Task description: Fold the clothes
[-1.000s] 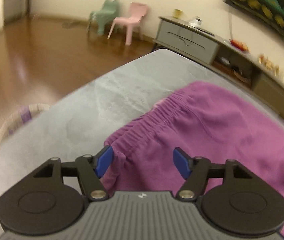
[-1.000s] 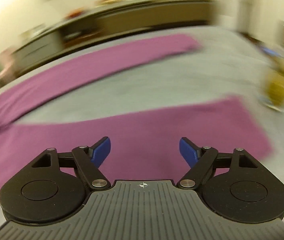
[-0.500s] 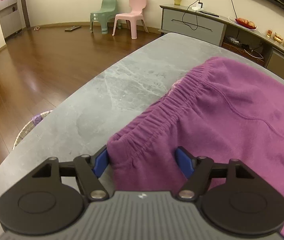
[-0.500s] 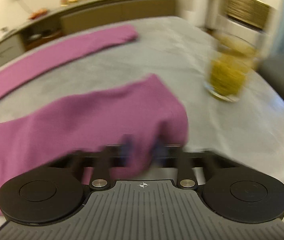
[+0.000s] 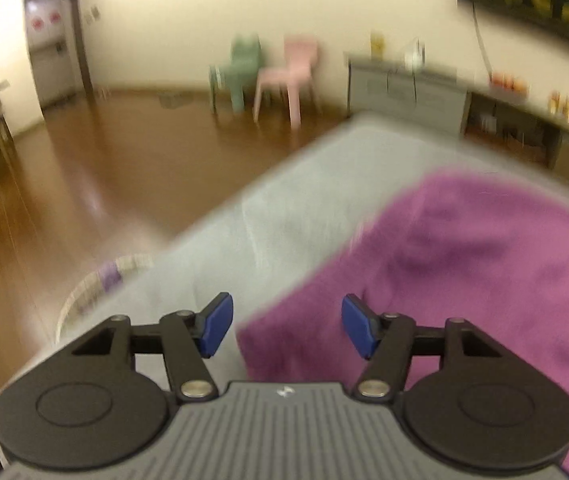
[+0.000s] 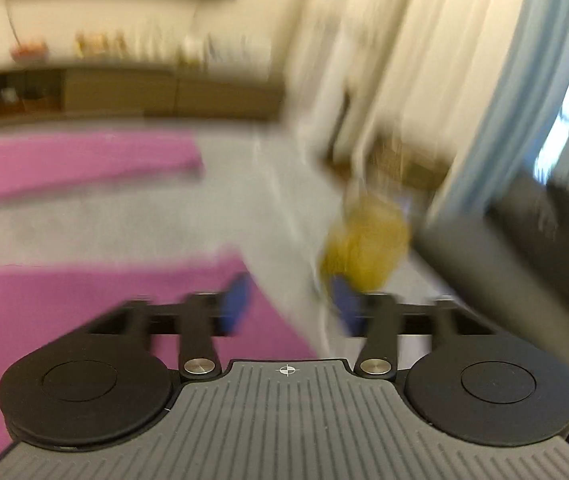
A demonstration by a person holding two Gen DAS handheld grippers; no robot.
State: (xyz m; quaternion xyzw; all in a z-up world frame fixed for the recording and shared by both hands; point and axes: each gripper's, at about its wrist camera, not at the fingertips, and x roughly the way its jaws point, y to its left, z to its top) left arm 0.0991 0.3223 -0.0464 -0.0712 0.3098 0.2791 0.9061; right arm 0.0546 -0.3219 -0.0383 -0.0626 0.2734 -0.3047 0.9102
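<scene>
Left wrist view — left tool (image 5: pixel 283 327) closing, pads clear of purple trousers (image 5: pixel 464 280); right tool (image 6: pixel 290 304) opening, empty.

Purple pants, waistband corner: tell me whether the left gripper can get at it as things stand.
Probably yes. The left gripper has its jaws closing, and the blurred corner of the purple pants lies just ahead between them on the grey table, with nothing visible in between. Blur hides whether the pads touch cloth yet.

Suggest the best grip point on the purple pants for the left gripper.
Probably the near corner of the purple pants, approached low from the bare table side. That edge lies loose between the closing left gripper pads, which do not press on it.
</scene>
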